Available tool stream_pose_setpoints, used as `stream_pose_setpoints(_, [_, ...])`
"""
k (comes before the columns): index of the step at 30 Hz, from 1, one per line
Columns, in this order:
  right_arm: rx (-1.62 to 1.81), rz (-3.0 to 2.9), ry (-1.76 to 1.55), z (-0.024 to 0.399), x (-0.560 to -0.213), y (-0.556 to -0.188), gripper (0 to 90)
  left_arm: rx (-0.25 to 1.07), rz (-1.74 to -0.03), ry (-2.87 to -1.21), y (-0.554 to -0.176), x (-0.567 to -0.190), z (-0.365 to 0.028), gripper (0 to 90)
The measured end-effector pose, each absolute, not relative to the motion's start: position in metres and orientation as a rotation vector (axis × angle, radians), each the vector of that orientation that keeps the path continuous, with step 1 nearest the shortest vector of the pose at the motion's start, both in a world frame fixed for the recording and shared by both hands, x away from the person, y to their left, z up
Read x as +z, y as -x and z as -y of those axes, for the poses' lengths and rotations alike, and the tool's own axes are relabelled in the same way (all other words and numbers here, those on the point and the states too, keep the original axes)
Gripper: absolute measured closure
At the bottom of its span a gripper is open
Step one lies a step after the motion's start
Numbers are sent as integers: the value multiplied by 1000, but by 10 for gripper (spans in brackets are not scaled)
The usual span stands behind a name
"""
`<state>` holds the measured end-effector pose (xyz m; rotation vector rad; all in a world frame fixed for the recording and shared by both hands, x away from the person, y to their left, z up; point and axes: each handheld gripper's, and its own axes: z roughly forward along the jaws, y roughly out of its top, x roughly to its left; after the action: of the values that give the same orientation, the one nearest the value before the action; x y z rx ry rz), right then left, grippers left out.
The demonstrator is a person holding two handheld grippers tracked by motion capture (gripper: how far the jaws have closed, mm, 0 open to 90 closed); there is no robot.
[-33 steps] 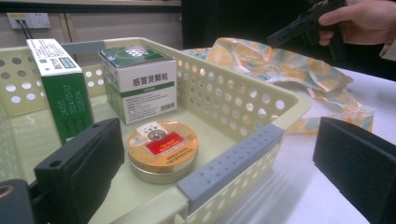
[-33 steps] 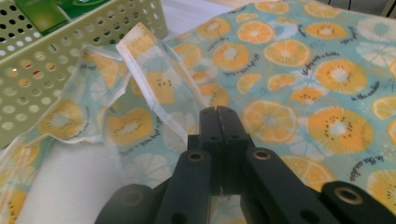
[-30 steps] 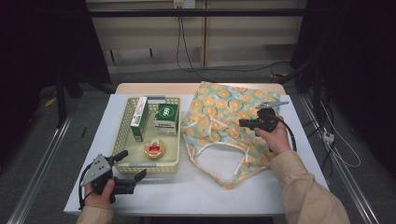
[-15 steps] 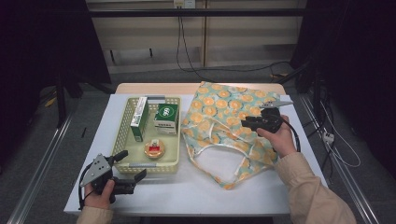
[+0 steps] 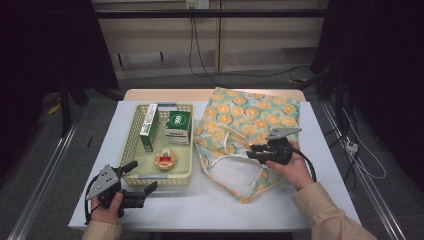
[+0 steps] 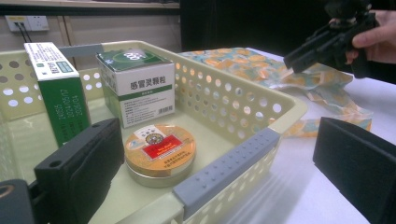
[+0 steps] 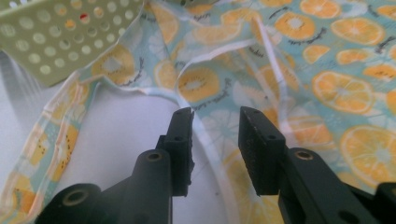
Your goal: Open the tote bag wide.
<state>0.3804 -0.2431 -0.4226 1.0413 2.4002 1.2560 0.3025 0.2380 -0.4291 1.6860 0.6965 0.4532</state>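
An orange-slice patterned cloth bag (image 5: 250, 120) lies flat on the white table (image 5: 225, 210), right of a pale yellow basket (image 5: 131, 130). My right gripper (image 5: 250, 152) hovers over the bag's near part, by its mouth. Its jaws have just been opening; in the right gripper view (image 7: 216, 116) they stand apart over the bag's white strap (image 7: 205, 135) without pressing it. My left gripper (image 5: 143, 176) rests open at the basket's near left corner, and in the left gripper view (image 6: 217, 135) its jaws straddle the basket's rim (image 6: 289, 109). The left gripper view also has the right gripper (image 6: 292, 58) farther off.
In the basket stand a tall green-and-white box (image 5: 149, 127) and a wider green box (image 5: 178, 127), and a round orange tin (image 5: 165, 159) lies in front of them. Cables hang behind the table, with dark floor on both sides.
My right gripper has slid toward the near side of the bag and a little left, and its jaws stand apart now. The left gripper has stayed put.
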Motion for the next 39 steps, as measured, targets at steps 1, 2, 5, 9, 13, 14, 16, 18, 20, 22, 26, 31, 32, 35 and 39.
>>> stream_pose_setpoints(1, [1240,-2411,-1040,242,-425,-380,665,450,-698,-1684,-302,-429,-238,19])
stream_pose_setpoints(2, [1231,-2415,-1036,241,-428,-380,666,450,-699,-1682,-303,-429,-238,19])
stream_pose_setpoints(5, [1215,-2432,-1033,240,-434,-380,668,450,-697,-1686,-303,-430,-238,19])
stream_pose_setpoints(9, [1185,-2448,-1031,238,-443,-380,663,450,-695,-1688,-303,-430,-238,19])
stream_pose_setpoints(13, [1147,-2461,-1035,236,-452,-382,654,449,-699,-1690,-303,-430,-238,19])
stream_pose_setpoints(14, [1133,-2458,-1034,236,-453,-383,654,449,-697,-1694,-303,-430,-238,19])
stream_pose_setpoints(16, [1125,-2458,-1035,236,-456,-384,658,445,-698,-1693,-303,-431,-237,19])
stream_pose_setpoints(18, [1103,-2462,-1034,237,-458,-386,672,447,-697,-1694,-303,-431,-238,19])
stream_pose_setpoints(20, [1122,-2448,-1044,239,-460,-388,710,450,-698,-1694,-303,-431,-238,19])
stream_pose_setpoints(22, [1125,-2443,-1040,241,-461,-389,746,450,-700,-1695,-303,-431,-239,19])
stream_pose_setpoints(26, [1146,-2442,-1040,241,-462,-391,858,447,-704,-1691,-303,-431,-239,19])
stream_pose_setpoints(31, [1139,-2436,-1041,239,-462,-391,900,446,-698,-1693,-303,-431,-238,19])
stream_pose_setpoints(32, [1129,-2436,-1039,238,-461,-390,900,447,-698,-1693,-303,-431,-238,19])
stream_pose_setpoints(35, [1129,-2450,-1055,238,-460,-390,900,447,-700,-1691,-303,-431,-238,19])
stream_pose_setpoints(39, [1192,-2481,-1072,240,-455,-387,900,444,-702,-1689,-303,-431,-238,19])
